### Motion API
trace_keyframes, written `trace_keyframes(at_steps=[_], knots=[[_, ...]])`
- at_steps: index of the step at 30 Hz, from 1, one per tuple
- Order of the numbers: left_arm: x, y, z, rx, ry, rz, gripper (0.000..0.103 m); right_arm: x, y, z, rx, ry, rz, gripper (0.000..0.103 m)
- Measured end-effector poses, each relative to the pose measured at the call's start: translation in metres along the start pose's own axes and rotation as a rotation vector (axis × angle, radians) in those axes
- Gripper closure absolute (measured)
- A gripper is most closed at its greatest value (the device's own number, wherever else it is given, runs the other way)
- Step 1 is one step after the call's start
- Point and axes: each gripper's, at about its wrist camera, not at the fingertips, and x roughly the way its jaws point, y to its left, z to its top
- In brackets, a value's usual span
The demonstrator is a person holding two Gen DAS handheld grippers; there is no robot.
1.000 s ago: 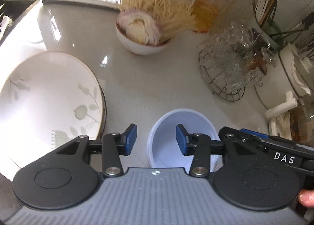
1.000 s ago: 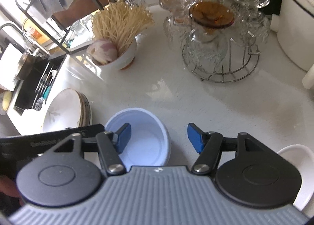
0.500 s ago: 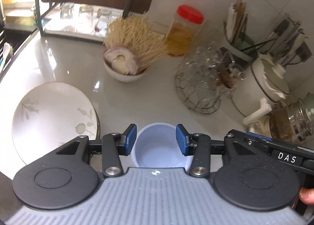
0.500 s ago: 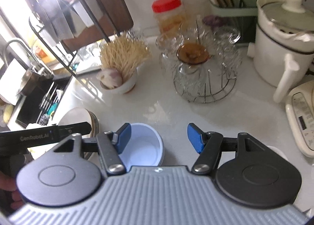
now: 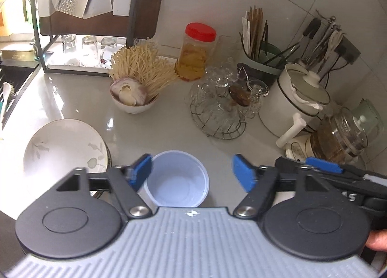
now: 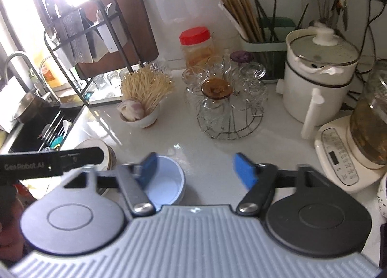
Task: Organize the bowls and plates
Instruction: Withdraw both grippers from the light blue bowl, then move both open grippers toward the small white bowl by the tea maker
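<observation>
The pale blue bowl (image 5: pixel 177 180) sits upright and empty on the grey-white counter (image 5: pixel 169 130), near its front edge, with a stack of white leaf-patterned plates (image 5: pixel 64 148) just beside it on the left; whether the two touch is hard to tell. The left gripper (image 5: pixel 192 173) hangs above the bowl with its blue-padded fingers (image 5: pixel 140 172) spread wide, gripping nothing; the bowl shows below the gap, closer to the left pad. The right gripper (image 6: pixel 194 172) is likewise released, its fingers (image 6: pixel 244 172) wide apart and empty, and in its view the blue bowl (image 6: pixel 164 182) lies partly behind the left pad, with the plate stack (image 6: pixel 106 154) partly hidden by the black body of the other gripper. Farther back on the counter stands a small white bowl (image 5: pixel 131 106) filled with a bundle of dry noodles and a piece of purple onion. To its right a wire rack (image 5: pixel 217 118) holds upturned clear glasses and one amber piece, and behind these is a red-lidded jar (image 5: pixel 194 52) of yellowish contents. A green caddy of chopsticks (image 5: pixel 256 43) stands against the tiled wall, a white electric pot (image 5: pixel 293 101) with a lid and side handle is beside it, and a glass kettle (image 6: pixel 370 118) rests on a white base at the far right. At the back left a dark metal dish rack (image 5: pixel 89 23) holds drinking glasses on its lower tray, and the sink (image 6: pixel 36 130) lies at the far left with utensils in it.
</observation>
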Motion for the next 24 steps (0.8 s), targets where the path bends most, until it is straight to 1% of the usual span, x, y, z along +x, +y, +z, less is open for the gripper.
trace_keyframes(at_steps=[2,4,5,6,7,18,21,24], knots=[[-0.004,-0.002,-0.006,0.007,-0.002,0.013,0.015,-0.005,0.0,-0.003,-0.002,-0.003,-0.001,0.019],[-0.008,-0.004,-0.011,0.007,-0.001,0.018,0.013,-0.009,-0.001,-0.007,-0.005,-0.002,-0.01,0.015],[-0.01,-0.004,-0.013,0.008,-0.001,0.021,0.012,-0.011,-0.002,-0.009,-0.004,-0.004,-0.017,0.011],[-0.011,-0.004,-0.016,0.01,0.0,0.025,0.011,-0.014,-0.002,-0.012,-0.001,-0.006,-0.023,0.001],[-0.013,-0.005,-0.019,0.013,0.001,0.029,0.01,-0.017,-0.003,-0.015,0.004,-0.011,-0.026,0.0],[-0.036,-0.016,-0.053,0.063,0.0,0.033,0.006,-0.047,-0.004,-0.047,0.031,-0.023,-0.034,0.0],[-0.041,-0.019,-0.061,0.071,-0.011,0.033,0.005,-0.056,-0.002,-0.055,0.021,-0.035,-0.046,0.0],[-0.045,-0.022,-0.071,0.074,-0.006,0.028,0.005,-0.064,-0.002,-0.063,0.018,-0.033,-0.04,0.0]])
